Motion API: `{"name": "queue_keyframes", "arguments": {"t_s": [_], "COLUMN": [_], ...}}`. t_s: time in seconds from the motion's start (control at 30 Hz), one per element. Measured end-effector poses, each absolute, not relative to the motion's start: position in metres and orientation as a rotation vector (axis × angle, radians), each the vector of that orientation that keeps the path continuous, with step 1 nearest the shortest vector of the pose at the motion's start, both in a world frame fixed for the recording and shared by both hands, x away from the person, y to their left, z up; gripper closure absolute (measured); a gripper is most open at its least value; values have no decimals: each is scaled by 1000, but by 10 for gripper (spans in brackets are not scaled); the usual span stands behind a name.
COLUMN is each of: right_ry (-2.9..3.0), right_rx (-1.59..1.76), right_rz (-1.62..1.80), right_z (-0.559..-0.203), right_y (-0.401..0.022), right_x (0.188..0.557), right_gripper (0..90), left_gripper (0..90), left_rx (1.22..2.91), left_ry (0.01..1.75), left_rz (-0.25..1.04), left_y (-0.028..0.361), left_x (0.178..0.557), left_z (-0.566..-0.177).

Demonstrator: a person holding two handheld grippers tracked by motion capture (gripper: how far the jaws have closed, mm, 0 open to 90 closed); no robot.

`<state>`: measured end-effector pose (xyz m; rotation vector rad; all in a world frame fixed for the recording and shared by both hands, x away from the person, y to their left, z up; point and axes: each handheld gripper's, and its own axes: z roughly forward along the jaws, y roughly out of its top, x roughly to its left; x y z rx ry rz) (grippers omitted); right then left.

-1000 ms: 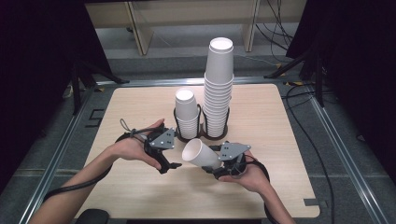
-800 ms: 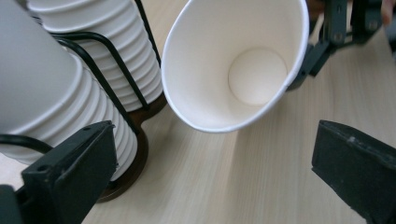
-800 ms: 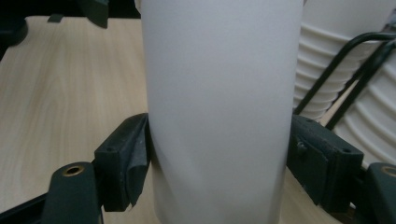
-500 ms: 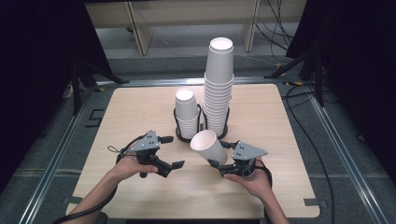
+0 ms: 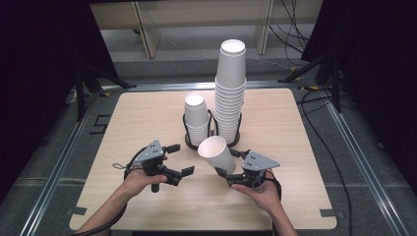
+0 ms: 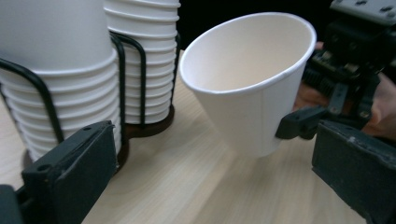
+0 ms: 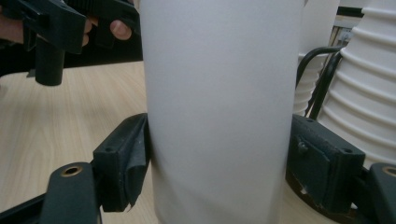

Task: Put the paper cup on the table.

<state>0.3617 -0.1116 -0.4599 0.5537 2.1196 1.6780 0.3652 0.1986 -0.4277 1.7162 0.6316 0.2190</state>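
where the right gripper (image 5: 227, 172) sits at the near right of the table (image 5: 295, 147), a single white paper cup (image 5: 216, 153) stands between its jaws, gripped near the base; the jaws have just been opening slightly, with the pads against the cup wall on both sides in the right gripper view. cup: tilted, open mouth up and leaning toward the left gripper (image 5: 177, 160), held clear of the table top, just in front of the cup holder (image 5: 188, 139). interior plain white.

left gripper: held in the person's left hand (image 5: 140, 177), near left of the table, jaws spread wide with nothing between them. it points toward the held cup and stays apart from it. the left gripper view looks between its own two jaws onto the cup's mouth.

cup holder: dark wire frame on a dark base, middle of the table, two compartments side by side. the left one carries a short stack of cups (image 5: 196, 118); the right one carries a tall stack of cups (image 5: 231, 93) rising well above the short one. both stacks upright, mouths up.

right hand (image 5: 258, 191): beneath the right gripper, forearm entering from the near edge.

table: pale wood-grain top with rounded corners, set in a metal frame; cables (image 5: 329, 157) lie on the floor to the right.
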Motion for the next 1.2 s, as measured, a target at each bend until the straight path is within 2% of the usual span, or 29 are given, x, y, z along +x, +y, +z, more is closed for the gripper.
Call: {"name": "queue_keyframes", "arguments": {"t_s": [0.37,0.47,1.2], "right_ry": [2102,2104,2102], "right_rx": [579,598,565], "right_rz": [1669,1676,1679], "right_z": [-464,-466,-464], "right_y": [-116,-116,-110], "right_x": [352,349,341], "right_gripper": [249,249,245], "left_gripper": [0,0,1], "left_rx": [1689,1710,1700], "left_ry": [610,590,536], "left_rz": [124,141,46], "left_y": [174,169,140], "left_x": [367,367,377], "left_z": [-431,-429,-432]}}
